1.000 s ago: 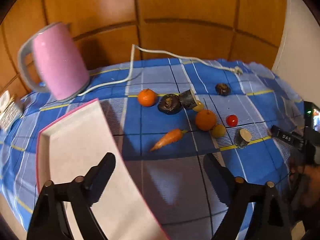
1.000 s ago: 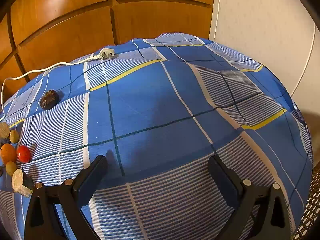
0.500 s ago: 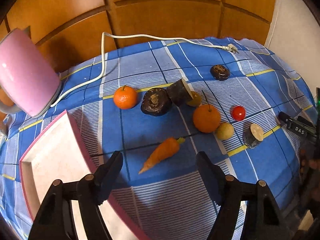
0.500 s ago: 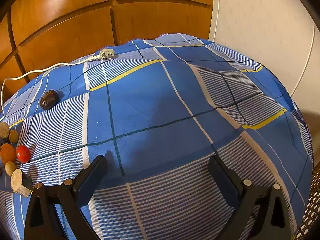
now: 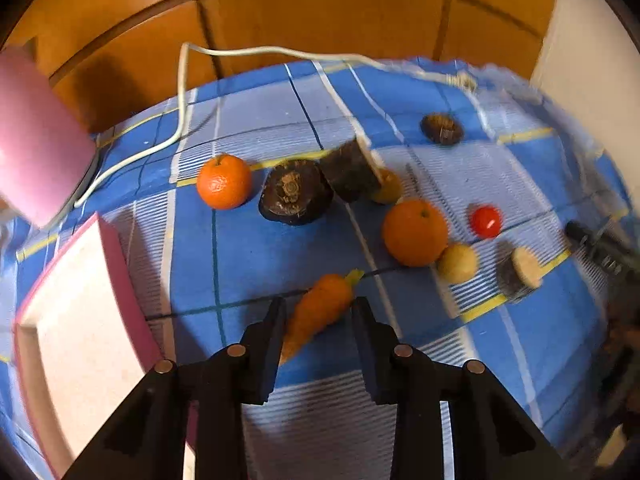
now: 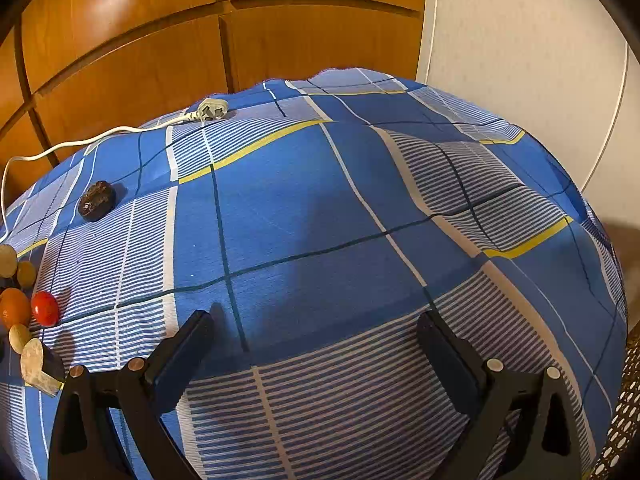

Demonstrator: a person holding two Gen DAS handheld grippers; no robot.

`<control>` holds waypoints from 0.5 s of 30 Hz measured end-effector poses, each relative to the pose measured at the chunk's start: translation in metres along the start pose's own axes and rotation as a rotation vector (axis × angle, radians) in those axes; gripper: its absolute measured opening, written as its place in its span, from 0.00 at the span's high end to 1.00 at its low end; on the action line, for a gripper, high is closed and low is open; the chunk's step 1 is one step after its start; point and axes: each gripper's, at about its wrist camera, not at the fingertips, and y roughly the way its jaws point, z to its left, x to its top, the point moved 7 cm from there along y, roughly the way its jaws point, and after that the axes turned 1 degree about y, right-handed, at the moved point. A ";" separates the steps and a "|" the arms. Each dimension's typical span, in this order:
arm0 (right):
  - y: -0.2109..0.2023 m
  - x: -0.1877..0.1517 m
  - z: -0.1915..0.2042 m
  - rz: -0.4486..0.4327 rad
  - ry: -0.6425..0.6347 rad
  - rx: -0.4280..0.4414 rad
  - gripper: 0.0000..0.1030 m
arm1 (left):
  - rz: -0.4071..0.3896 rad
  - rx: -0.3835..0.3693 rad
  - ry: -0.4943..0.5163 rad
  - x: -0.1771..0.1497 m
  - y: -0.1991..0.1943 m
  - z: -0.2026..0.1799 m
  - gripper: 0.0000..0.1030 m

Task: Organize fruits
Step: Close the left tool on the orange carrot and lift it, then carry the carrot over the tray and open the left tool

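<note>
**Orange carrot between your left fingers, not yet gripped**

Orange and tapered, the carrot (image 5: 320,312) lies slanted on the tablecloth (image 5: 248,248), between the jaws of your left gripper (image 5: 318,320), which look partly closed, not yet pressing. If you squeeze the thin end, it may swivel out. The tray (image 5: 76,320) waits at the left. Beyond, an orange (image 5: 414,232) and a small yellow fruit (image 5: 457,263) touch each other. Your right gripper (image 6: 314,334) hangs open over bare cloth.

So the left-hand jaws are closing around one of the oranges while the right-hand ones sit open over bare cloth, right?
Not quite. In the left wrist view the left gripper is around the carrot, not an orange; both oranges lie untouched farther back. The right gripper is indeed open over bare tablecloth.
</note>
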 end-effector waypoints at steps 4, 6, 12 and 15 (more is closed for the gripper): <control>0.000 0.000 0.000 0.000 -0.002 -0.002 0.00 | -0.099 -0.047 -0.118 -0.001 -0.036 0.007 0.86; 0.000 0.000 0.000 0.000 -0.003 -0.003 0.00 | -0.138 -0.052 -0.181 -0.007 -0.053 0.017 0.86; 0.000 0.000 0.000 0.001 -0.005 -0.005 0.00 | -0.199 -0.074 -0.304 -0.030 -0.092 0.053 0.86; 0.000 0.000 0.000 0.001 -0.004 -0.005 0.00 | -0.216 -0.047 -0.351 -0.042 -0.104 0.073 0.86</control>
